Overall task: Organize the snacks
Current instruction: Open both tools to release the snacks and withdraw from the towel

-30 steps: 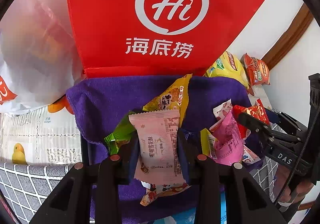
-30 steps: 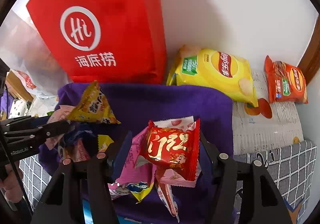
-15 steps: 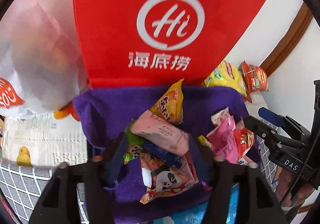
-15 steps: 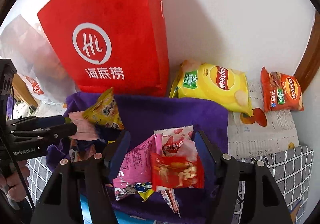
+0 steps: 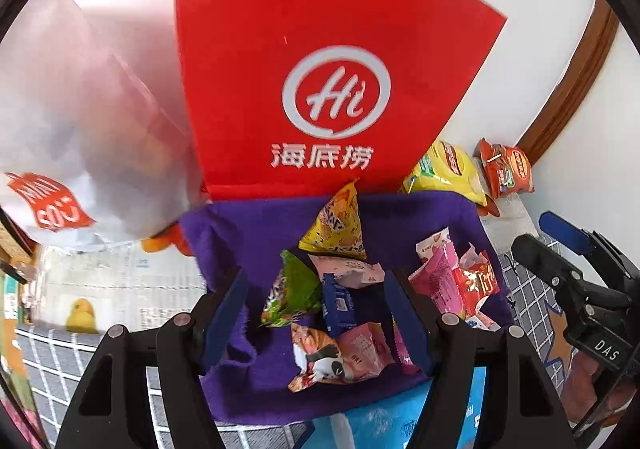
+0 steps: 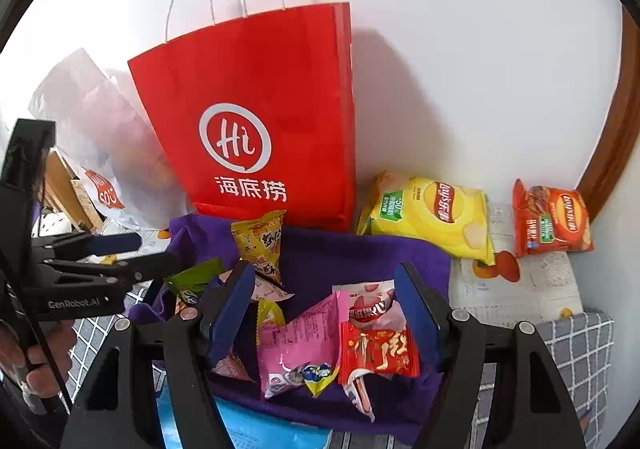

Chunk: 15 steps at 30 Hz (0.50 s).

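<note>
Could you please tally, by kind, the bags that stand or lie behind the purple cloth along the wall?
Chip bags: 2, the yellow chip bag and the orange chip bag
Paper carrier bags: 1, the red paper bag
Plastic bags: 1, the white plastic bag
Total: 4

We see our left gripper (image 5: 316,313) as two matte black plastic arms with triangular cut-outs, each carrying round silver screw heads and ending in flat dark blue pads (image 5: 224,313); our right gripper (image 6: 326,313) is built alike, with the same screws and blue pads (image 6: 230,309). From the side, our left tool's body reads "GenRobot.AI" in white, our right one "DAS". Thin black cable runs by our bare-skinned left hand (image 6: 38,361), wrapped round the black handle
</note>
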Available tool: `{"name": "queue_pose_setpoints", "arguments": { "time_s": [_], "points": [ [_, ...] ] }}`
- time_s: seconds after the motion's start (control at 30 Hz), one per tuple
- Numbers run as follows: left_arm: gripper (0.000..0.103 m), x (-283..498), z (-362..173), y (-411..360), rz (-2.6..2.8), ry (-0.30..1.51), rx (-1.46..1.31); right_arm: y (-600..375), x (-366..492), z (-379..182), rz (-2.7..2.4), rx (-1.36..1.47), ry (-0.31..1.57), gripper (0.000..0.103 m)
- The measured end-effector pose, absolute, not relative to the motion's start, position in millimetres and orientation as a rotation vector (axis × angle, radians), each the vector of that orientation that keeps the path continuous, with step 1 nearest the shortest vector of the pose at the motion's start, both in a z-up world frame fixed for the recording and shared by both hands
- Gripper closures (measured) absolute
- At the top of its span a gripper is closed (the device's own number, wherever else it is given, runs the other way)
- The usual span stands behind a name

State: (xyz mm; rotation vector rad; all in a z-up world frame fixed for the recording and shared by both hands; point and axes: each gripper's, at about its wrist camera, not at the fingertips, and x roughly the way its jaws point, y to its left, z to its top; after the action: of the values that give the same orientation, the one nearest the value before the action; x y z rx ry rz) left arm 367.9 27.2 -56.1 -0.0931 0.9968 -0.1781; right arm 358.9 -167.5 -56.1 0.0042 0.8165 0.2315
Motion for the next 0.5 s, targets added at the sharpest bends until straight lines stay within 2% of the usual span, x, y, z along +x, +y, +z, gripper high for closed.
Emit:
{"name": "queue_pose_setpoints", "arguments": {
  "time_s": [0.37, 0.5],
  "points": [
    [0.034, 296.6, -32.2, 36.3, -0.17, 0.96, -0.116, -170.2, 299.8, -40.0, 0.214, 0.061, 0.888, 0.031],
    [0.025, 255.2, -21.1, 27.1, -0.162, 0.923, -0.079, -172.2, 261.4, -32.1, 0.18, 0.046, 0.887, 0.031]
  ]
}}
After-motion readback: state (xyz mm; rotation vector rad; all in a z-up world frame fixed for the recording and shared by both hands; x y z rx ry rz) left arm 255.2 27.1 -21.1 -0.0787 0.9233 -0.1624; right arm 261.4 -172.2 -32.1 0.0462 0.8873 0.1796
